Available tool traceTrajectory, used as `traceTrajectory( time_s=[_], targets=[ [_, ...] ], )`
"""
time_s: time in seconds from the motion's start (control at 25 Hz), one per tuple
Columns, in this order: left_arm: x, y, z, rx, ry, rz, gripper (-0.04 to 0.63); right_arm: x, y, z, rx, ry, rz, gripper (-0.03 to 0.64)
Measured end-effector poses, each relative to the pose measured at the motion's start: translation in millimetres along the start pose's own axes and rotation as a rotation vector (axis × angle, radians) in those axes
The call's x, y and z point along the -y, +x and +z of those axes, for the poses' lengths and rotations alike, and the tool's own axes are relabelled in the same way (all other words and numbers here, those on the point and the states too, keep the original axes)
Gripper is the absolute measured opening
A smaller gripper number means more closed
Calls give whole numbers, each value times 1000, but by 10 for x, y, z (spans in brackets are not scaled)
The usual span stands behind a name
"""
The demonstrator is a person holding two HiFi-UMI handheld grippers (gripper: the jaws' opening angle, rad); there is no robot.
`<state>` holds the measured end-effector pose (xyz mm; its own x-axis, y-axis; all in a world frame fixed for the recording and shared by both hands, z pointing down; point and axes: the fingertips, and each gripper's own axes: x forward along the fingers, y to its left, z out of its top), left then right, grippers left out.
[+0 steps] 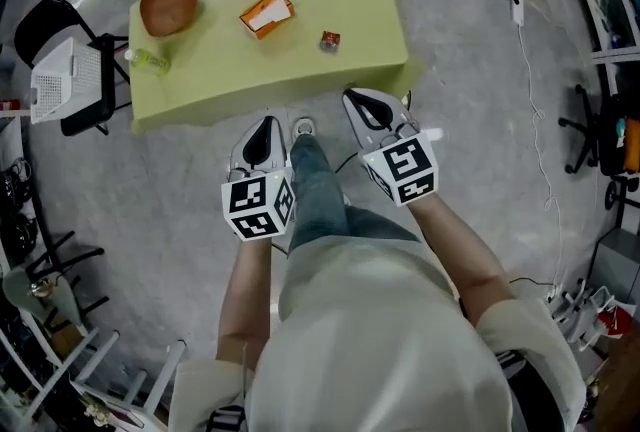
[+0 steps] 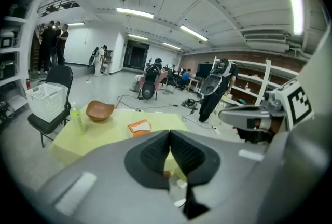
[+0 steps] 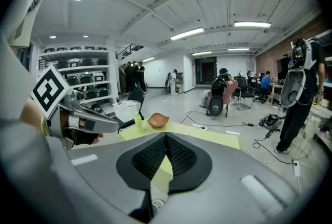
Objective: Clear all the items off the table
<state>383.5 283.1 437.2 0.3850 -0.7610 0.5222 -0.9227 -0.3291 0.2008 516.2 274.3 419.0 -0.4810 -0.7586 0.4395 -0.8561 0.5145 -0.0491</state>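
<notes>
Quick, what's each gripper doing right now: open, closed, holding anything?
Left gripper: closed, holding nothing.
Right gripper: closed, holding nothing.

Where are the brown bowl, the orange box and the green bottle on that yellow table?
brown bowl point(image 1: 168, 7), head view, the middle of its hollow.
orange box point(image 1: 266, 14), head view, its pale top face.
green bottle point(image 1: 148, 60), head view, the middle of its body.
</notes>
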Motion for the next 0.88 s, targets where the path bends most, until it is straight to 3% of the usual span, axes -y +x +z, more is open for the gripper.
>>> traceTrajectory(
  time_s=[0.4, 0.88],
  targets=[
    [-371, 1139, -166, -96, -15, -41, 9, 559, 1055, -577, -135, 35, -34, 6],
    [-732, 2095, -687, -196, -17, -65, 9, 1014, 2066, -1417, -241, 94, -61, 103]
  ],
)
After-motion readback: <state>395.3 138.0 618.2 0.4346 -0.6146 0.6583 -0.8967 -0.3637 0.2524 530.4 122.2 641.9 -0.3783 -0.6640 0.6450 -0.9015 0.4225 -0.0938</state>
